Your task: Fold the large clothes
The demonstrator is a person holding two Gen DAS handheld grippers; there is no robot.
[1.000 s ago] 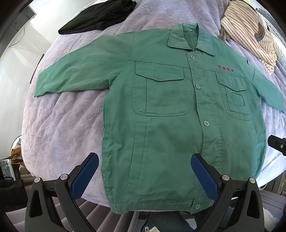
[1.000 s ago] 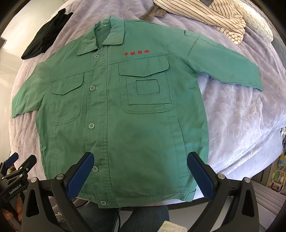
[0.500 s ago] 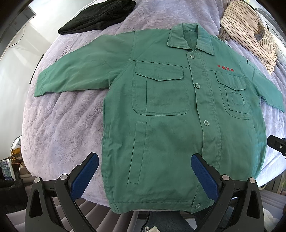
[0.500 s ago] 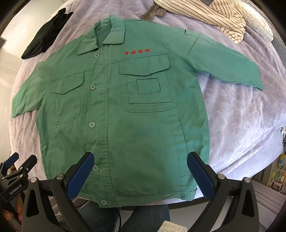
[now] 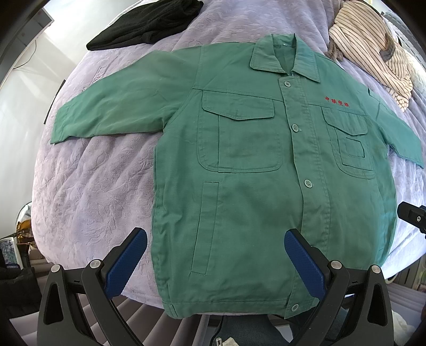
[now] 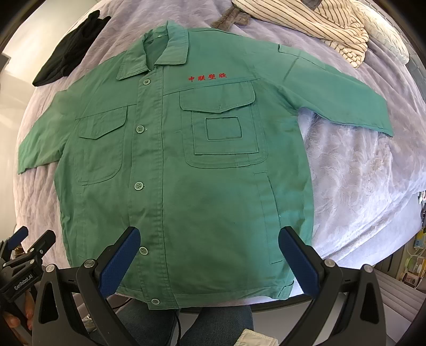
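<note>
I hold my left gripper (image 5: pixel 215 255) and right gripper (image 6: pixel 209 252) level above the hem at the bottom of each frame, fingers spread wide and gripping nothing. The green jacket (image 5: pixel 255 186) lies flat, buttoned, mid-frame on the bed (image 5: pixel 87 191), sleeves out.

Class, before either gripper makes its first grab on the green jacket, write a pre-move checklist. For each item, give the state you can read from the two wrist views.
1. Green jacket lies flat, front up, buttoned: ok.
2. Both sleeves spread out to the sides, not tucked under: ok.
3. Left gripper open, holding nothing: ok.
4. Right gripper open, holding nothing: ok.
5. Black garment and striped garment lie apart from the jacket body: ok, though the striped one lies close to the collar.
6. Hem fully supported by the bed: cannot tell; it sits at the near edge.
</note>
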